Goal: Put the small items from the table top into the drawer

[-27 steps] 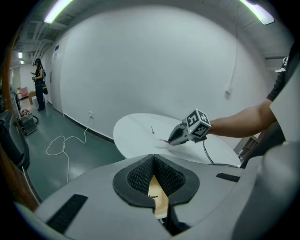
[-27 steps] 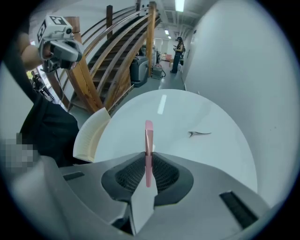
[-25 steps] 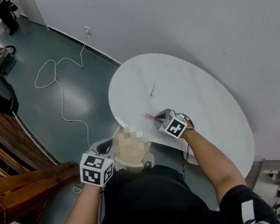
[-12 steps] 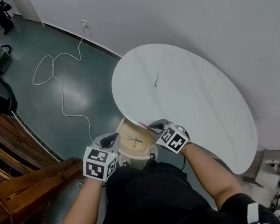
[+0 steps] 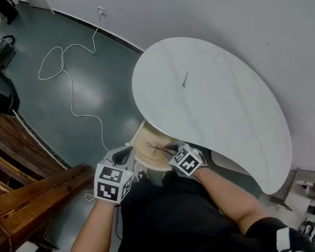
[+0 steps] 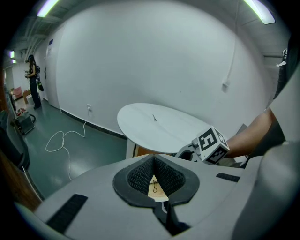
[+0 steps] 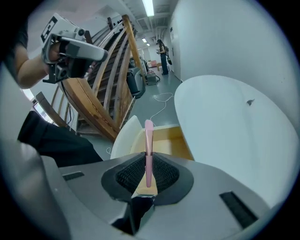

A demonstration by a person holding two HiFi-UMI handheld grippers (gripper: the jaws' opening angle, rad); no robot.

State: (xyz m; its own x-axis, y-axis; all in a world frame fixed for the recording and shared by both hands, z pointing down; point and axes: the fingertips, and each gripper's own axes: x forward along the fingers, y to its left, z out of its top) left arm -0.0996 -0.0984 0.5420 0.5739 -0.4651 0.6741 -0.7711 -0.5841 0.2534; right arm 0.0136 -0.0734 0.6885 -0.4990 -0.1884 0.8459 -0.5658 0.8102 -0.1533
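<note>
From above, you stand at a white round desk (image 5: 217,104) with its wooden drawer (image 5: 142,137) pulled open under the near edge. Your right gripper (image 5: 168,148) hangs over the drawer. Its jaws are clenched on a slim pink stick (image 7: 148,140) (a pen or a file, the views do not settle which) that points forward over the drawer's wooden floor. A small pair of scissors (image 5: 153,148) already lies inside the drawer. Your left gripper (image 5: 125,153) is held beside the drawer, jaws pressed together with nothing between them. One small dark item (image 5: 184,80) lies out on the desk, well apart from both grippers.

This looks like the drop-off step for the pink stick. The next move calls for lowering it close to the drawer floor, clear of the scissors, and then parting the right jaws. After that, the dark item looks to be the only thing left to fetch.
</note>
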